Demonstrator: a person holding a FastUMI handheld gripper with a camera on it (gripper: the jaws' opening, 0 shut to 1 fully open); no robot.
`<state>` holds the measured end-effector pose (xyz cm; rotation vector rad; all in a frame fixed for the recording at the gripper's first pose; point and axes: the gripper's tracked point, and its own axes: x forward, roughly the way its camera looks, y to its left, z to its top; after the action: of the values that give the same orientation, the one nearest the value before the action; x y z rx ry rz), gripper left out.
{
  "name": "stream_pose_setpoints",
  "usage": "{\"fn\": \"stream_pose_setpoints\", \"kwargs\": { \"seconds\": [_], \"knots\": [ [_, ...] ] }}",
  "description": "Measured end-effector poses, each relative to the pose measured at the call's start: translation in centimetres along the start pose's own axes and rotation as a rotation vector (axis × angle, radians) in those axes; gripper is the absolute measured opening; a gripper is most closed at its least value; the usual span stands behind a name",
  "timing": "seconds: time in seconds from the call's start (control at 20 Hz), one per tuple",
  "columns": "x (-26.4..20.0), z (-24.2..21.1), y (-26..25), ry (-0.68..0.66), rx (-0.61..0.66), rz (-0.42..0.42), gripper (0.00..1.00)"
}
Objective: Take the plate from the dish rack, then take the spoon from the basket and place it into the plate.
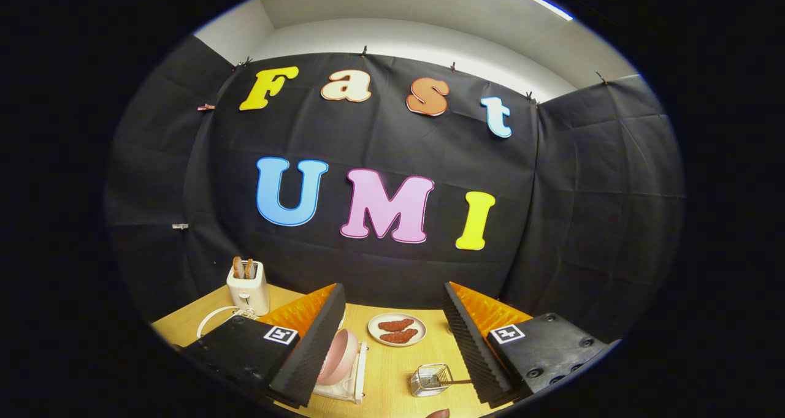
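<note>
Gripper view: tongs (392, 338) wide, empty; toaster (248, 288) left, meat dish (397, 330) betw fingers, beyond.

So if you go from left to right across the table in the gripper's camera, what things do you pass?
Toaster with toast in it → pink plate standing in the white dish rack → small plate with two reddish pieces of food → wire basket holding the spoon. The gripper is open, holding nothing.

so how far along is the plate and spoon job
Nothing looks done. The pink plate stands in the dish rack, and the spoon sits in the wire basket. The gripper is open and holds nothing. Both pickups and the placing remain.
</note>
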<state>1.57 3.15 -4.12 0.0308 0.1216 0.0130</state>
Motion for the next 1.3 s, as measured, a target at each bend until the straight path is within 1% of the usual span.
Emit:
{"fn": "stream_pose_setpoints", "kwargs": {
  "seconds": [0.3,0.55,0.9,1.05,1.1,1.2,1.3],
  "knots": [
    [2.5,-5.4,2.3,0.206,-0.013,0.042,0.98],
    [5.0,-11.7,5.2,0.432,0.003,0.081,0.98],
    [8.7,-18.3,8.1,0.635,0.028,0.057,0.96],
    [9.7,-21.0,8.8,0.704,0.030,0.029,0.90],
    [9.9,-21.9,9.0,0.725,0.027,0.017,0.86],
    [10.4,-23.5,9.0,0.762,0.011,-0.006,0.82],
    [10.6,-24.7,8.8,0.786,-0.005,-0.042,0.75]
  ]
}}
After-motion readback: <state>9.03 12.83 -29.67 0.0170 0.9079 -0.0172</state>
